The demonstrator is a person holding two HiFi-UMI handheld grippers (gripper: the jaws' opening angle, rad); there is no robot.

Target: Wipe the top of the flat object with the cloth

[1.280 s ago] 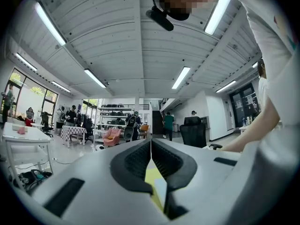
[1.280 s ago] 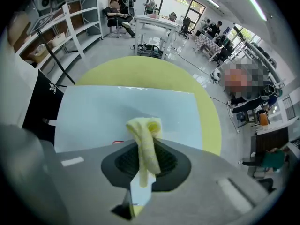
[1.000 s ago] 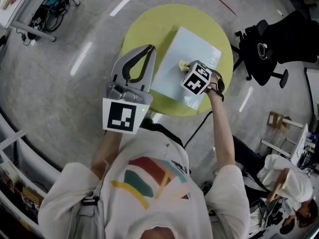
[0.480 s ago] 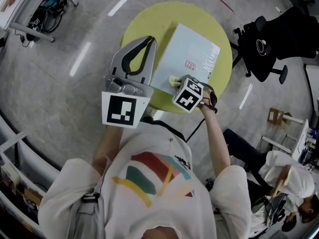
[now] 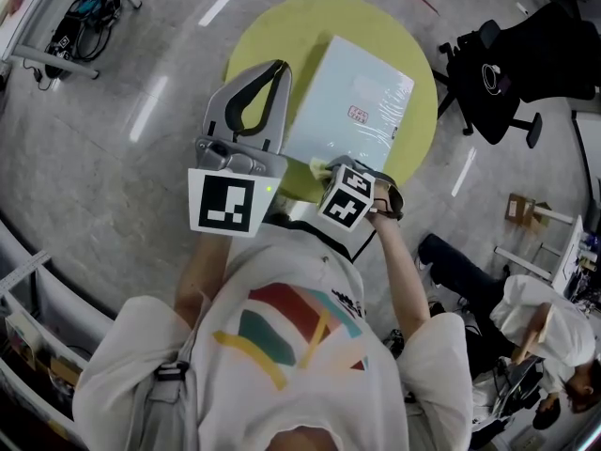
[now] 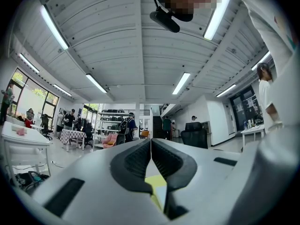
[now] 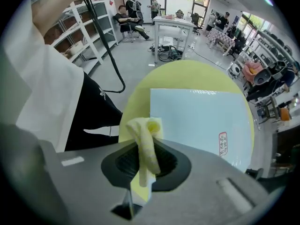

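Note:
A pale blue flat object (image 5: 354, 100) with a small red stamp lies on the round yellow table (image 5: 282, 36). My right gripper (image 5: 326, 171) is shut on a yellow cloth (image 5: 317, 165) at the object's near edge, close to the person's body. In the right gripper view the cloth (image 7: 146, 142) hangs between the jaws of the right gripper (image 7: 145, 149), and the flat object (image 7: 201, 121) lies just beyond on the table (image 7: 187, 74). My left gripper (image 5: 280, 71) hovers over the table's left side, shut and holding nothing. Its view shows the left gripper (image 6: 151, 143) facing the room.
A black office chair (image 5: 507, 73) stands right of the table. A seated person (image 5: 531, 332) is at the lower right. A desk with cables (image 5: 80, 12) sits at the upper left. Shelving (image 7: 89, 27) and white tables (image 7: 173, 25) stand beyond the table.
My right gripper has drawn the cloth across the flat object from its right side toward the near edge by the person. The left gripper has hardly moved.

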